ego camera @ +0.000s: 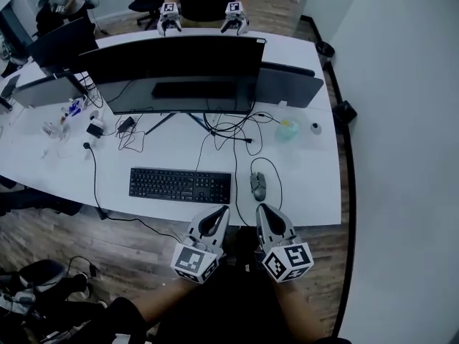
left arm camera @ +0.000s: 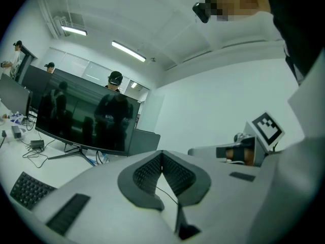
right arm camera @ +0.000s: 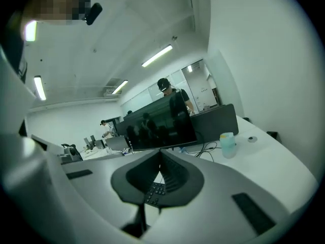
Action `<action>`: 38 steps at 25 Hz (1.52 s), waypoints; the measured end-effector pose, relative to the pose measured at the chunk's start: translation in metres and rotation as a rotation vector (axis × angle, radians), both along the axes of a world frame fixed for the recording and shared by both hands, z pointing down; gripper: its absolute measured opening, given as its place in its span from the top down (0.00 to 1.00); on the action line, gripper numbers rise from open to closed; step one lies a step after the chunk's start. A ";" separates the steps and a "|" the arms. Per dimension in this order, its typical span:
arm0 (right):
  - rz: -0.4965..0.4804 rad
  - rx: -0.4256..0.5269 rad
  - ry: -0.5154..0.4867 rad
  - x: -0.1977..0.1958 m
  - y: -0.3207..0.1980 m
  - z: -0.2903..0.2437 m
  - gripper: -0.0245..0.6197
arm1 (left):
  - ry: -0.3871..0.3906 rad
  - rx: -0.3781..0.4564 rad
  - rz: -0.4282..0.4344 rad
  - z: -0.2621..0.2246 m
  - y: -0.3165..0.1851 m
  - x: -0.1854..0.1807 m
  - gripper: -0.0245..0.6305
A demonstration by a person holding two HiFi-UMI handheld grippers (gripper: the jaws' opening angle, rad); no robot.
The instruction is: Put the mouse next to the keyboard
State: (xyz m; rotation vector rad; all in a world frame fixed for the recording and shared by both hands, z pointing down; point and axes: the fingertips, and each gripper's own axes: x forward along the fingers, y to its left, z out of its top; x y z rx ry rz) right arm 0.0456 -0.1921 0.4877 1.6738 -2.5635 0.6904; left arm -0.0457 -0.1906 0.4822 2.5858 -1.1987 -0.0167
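In the head view a dark grey corded mouse lies on the white desk, just right of the black keyboard. Both of my grippers hover at the desk's near edge, below these two. The left gripper sits below the keyboard's right end, and its jaws meet at the tips with nothing held. Directly below the mouse and a short way from it is the right gripper, also shut and empty. The keyboard shows at the lower left of the left gripper view.
A wide dark monitor stands across the desk's middle, with tangled cables in front. A pale teal cup and a small round object sit at the right. Another person holding two grippers stands beyond the desk.
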 end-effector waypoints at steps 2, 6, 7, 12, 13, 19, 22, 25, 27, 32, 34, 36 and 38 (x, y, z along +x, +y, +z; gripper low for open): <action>-0.005 0.037 0.035 -0.004 0.022 -0.017 0.93 | 0.007 0.002 0.009 -0.005 0.015 0.001 0.96; -0.019 0.138 0.146 -0.010 0.056 -0.047 0.93 | 0.031 0.035 0.028 -0.024 0.047 0.011 0.96; -0.029 0.169 0.151 -0.011 0.064 -0.057 0.93 | 0.037 0.046 0.029 -0.028 0.055 0.015 0.96; -0.052 0.244 0.148 0.003 0.107 -0.085 0.93 | 0.049 0.105 0.031 -0.046 0.100 0.047 0.96; -0.051 0.243 0.155 0.009 0.119 -0.086 0.93 | 0.049 0.119 0.028 -0.050 0.111 0.054 0.96; -0.068 0.245 0.167 0.040 0.195 -0.081 0.93 | 0.006 0.157 -0.032 -0.061 0.182 0.089 0.96; -0.080 0.230 0.152 0.053 0.237 -0.074 0.93 | 0.007 0.143 -0.050 -0.060 0.225 0.102 0.96; -0.095 0.225 0.146 0.062 0.272 -0.070 0.93 | 0.004 0.134 -0.087 -0.058 0.260 0.109 0.96; -0.097 0.216 0.134 0.066 0.290 -0.066 0.93 | 0.005 0.123 -0.100 -0.055 0.277 0.111 0.96; -0.088 0.219 0.146 0.073 0.327 -0.064 0.93 | -0.031 0.165 -0.076 -0.053 0.320 0.128 0.96; -0.067 0.221 0.159 0.076 0.333 -0.065 0.93 | -0.038 0.188 -0.059 -0.055 0.329 0.133 0.96; -0.041 0.225 0.182 0.079 0.339 -0.067 0.93 | -0.030 0.194 -0.044 -0.061 0.334 0.136 0.96; -0.022 0.238 0.202 0.081 0.349 -0.070 0.93 | -0.014 0.203 -0.041 -0.068 0.341 0.138 0.96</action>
